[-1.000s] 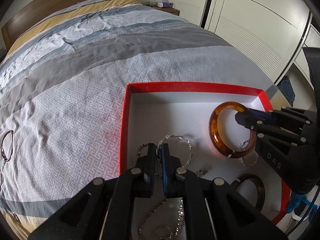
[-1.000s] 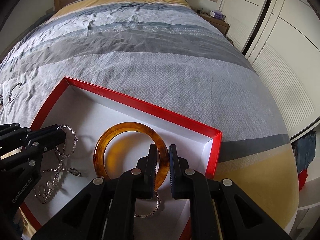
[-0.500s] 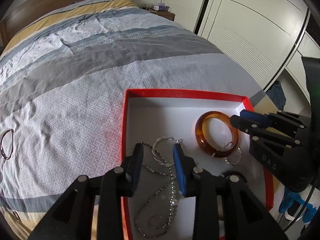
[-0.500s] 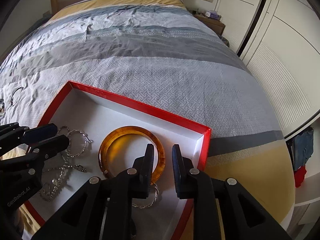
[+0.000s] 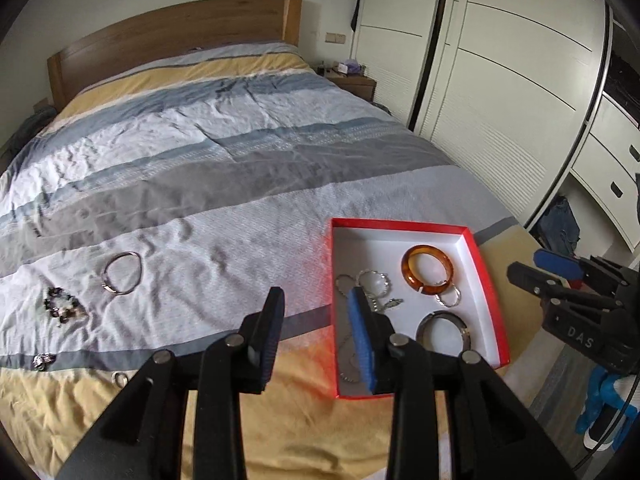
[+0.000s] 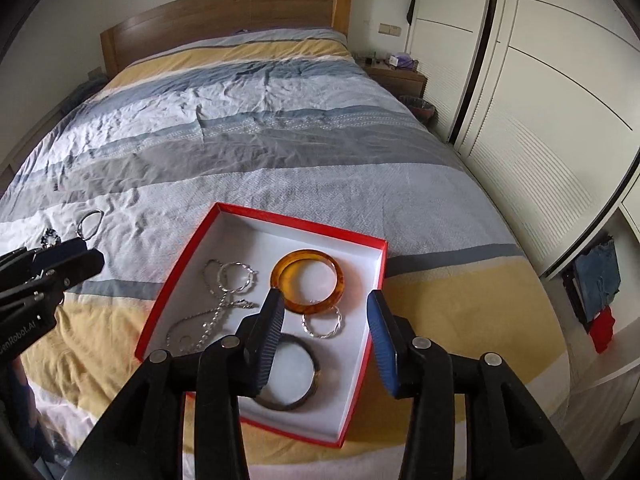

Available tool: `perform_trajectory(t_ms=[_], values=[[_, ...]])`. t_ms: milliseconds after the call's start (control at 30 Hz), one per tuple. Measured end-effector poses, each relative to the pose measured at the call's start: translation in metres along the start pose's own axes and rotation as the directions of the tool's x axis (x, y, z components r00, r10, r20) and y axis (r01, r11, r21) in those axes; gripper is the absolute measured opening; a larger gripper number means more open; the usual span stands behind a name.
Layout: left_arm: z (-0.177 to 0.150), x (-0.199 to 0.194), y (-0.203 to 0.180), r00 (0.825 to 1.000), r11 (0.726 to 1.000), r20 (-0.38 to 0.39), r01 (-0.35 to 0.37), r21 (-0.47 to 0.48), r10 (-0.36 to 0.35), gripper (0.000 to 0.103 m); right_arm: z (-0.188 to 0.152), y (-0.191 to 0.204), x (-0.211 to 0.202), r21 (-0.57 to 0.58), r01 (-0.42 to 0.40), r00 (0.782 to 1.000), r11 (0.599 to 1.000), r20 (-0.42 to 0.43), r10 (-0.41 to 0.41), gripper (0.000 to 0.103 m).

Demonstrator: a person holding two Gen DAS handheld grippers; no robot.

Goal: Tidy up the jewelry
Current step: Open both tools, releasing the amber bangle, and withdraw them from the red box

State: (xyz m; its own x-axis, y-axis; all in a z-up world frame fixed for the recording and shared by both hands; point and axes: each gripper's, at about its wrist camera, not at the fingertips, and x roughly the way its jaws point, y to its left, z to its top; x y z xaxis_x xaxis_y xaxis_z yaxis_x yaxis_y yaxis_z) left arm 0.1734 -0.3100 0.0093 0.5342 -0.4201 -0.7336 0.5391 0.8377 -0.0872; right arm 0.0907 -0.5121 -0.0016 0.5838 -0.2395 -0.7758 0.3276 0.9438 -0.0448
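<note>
A red box (image 5: 488,280) (image 6: 176,276) with a white inside lies on the bed near its foot. In it lie an amber bangle (image 5: 427,275) (image 6: 308,282), a dark bangle (image 5: 442,326) (image 6: 296,384), a silver twisted ring (image 6: 322,322), silver hoops (image 6: 236,278) and a chain (image 6: 208,322). My left gripper (image 5: 316,320) is open and empty, raised above the box's left rim. My right gripper (image 6: 326,324) is open and empty, raised above the box. On the bedcover to the left lie a silver bangle (image 5: 122,267), a bead bracelet (image 5: 64,306) and small rings (image 5: 44,361).
The striped bedcover (image 5: 200,184) stretches back to a wooden headboard (image 5: 168,48). White wardrobe doors (image 5: 500,80) run along the right. A bedside table (image 6: 396,74) stands at the far right of the bed. The bed's foot edge is close below the box.
Both grippers have opened, let go of the silver chain and the amber bangle in the box, and pulled back and up from it.
</note>
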Motion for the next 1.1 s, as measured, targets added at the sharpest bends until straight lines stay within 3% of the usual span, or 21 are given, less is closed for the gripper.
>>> perform_trajectory(t_ms=[200, 567, 833, 1100], values=[[-0.024, -0.065, 0.033, 0.996, 0.997, 0.064, -0.062, -0.047, 0.064, 0.031, -0.028, 0.022, -0.055, 0.001, -0.011, 0.999, 1.000, 0.031, 0.011, 0.054], [-0.076, -0.149, 0.085, 0.979, 0.988, 0.146, -0.131, -0.078, 0.141, 0.031, -0.063, 0.084, -0.126, -0.042, -0.056, 0.994, 0.998, 0.089, 0.059, 0.056], [-0.098, -0.182, 0.121, 0.975, 0.983, 0.148, -0.153, -0.097, 0.166, 0.031, -0.073, 0.122, -0.150, -0.060, -0.072, 0.991, 0.996, 0.107, 0.078, 0.057], [-0.116, -0.190, 0.160, 0.972, 0.977, 0.134, -0.178, -0.117, 0.193, 0.031, -0.074, 0.155, -0.153, -0.087, -0.081, 0.992, 0.993, 0.087, 0.088, 0.057]])
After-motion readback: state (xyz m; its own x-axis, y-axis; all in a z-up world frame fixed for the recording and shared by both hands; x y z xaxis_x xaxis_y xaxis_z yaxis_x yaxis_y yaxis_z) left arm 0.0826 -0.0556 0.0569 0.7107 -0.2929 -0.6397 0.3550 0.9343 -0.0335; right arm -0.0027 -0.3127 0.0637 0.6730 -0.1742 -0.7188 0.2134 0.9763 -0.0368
